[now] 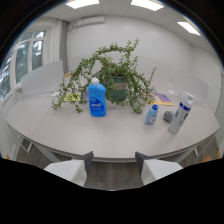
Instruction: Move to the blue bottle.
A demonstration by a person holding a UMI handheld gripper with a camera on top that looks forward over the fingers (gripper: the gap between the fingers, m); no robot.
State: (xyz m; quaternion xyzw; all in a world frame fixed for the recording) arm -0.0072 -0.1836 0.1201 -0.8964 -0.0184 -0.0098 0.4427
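Claw (114,167) was open w/ nothing between its fingers, well short of the counter (100,137). Blue bottle (97,98) stood just in front of the potted plant (118,82). Best approach imo: head straight fwd, slightly left, keeping it centred.

Table (100,132): blue bottle (97,100), potted plant (117,82), white bottle (180,113).

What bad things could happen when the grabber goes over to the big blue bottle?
The blue bottle stands right against the trailing plant, so the open gripper might snag leaves or nudge the pot. A small blue bottle and a white bottle stand to the side, so it could head for the wrong one. The table edge lies between the fingers and the bottle; coming in low might bump it.
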